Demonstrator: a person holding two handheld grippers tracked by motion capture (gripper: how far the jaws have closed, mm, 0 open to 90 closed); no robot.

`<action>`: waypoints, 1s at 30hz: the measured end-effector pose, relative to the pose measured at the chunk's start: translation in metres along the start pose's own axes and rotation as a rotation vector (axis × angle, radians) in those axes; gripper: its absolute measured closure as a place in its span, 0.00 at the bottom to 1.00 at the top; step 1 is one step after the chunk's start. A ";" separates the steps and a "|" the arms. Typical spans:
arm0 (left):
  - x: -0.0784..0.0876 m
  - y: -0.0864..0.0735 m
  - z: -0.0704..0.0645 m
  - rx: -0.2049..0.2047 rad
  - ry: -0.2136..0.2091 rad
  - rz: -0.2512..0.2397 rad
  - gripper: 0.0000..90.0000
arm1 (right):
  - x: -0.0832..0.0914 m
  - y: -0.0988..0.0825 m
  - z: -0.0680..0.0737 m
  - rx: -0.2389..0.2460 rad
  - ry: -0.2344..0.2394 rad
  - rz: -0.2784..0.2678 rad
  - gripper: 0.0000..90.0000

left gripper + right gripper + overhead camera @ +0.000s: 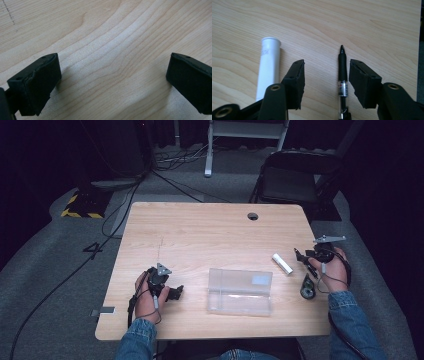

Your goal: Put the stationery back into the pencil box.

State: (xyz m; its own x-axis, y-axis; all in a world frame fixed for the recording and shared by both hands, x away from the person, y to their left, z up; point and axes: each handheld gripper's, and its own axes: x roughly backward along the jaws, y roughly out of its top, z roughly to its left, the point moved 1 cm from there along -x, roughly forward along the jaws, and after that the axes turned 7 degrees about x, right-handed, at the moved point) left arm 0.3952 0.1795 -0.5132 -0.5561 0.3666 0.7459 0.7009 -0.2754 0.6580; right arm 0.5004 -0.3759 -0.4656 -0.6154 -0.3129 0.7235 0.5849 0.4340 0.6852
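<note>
Right gripper (325,82) sits low over the surface (200,235) near its right edge, jaws part-way apart with a black pen (342,82) lying between them. The pads do not press on it: the pen runs close beside the right-hand pad, with a wider gap to the left-hand one. Nothing is gripped.

Key relation: the pen's long axis runs parallel to the jaws, tip pointing away from the gripper, so closing would pinch it across the barrel. Judgement: the pen sits off-centre in the gap and may slide toward the middle as the jaws shut.

A white tube (269,67) lies just outside the left-hand jaw, roughly parallel to the pen.

Left gripper (112,77) rests near the left front of the surface, jaws wide apart, bare wood between them. The clear case (240,291) lies between the two hands.
</note>
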 end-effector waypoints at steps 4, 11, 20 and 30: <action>0.000 0.000 0.000 0.000 0.000 0.000 0.00 | -0.008 0.000 -0.008 -0.007 -0.002 0.000 0.57; 0.000 0.000 0.000 0.000 0.000 0.000 0.00 | -0.023 -0.003 -0.015 -0.007 -0.002 0.027 0.68; 0.000 0.000 0.000 0.001 0.001 0.000 0.00 | -0.037 -0.001 -0.012 -0.001 0.010 0.065 0.81; 0.000 0.000 0.000 0.001 0.001 0.000 0.00 | -0.036 -0.001 -0.012 0.004 0.021 0.072 0.90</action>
State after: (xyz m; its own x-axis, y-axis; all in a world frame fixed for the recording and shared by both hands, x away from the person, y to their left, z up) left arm 0.3949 0.1794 -0.5132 -0.5568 0.3655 0.7459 0.7014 -0.2742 0.6579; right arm 0.5287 -0.3752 -0.4916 -0.5602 -0.2986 0.7727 0.6255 0.4590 0.6309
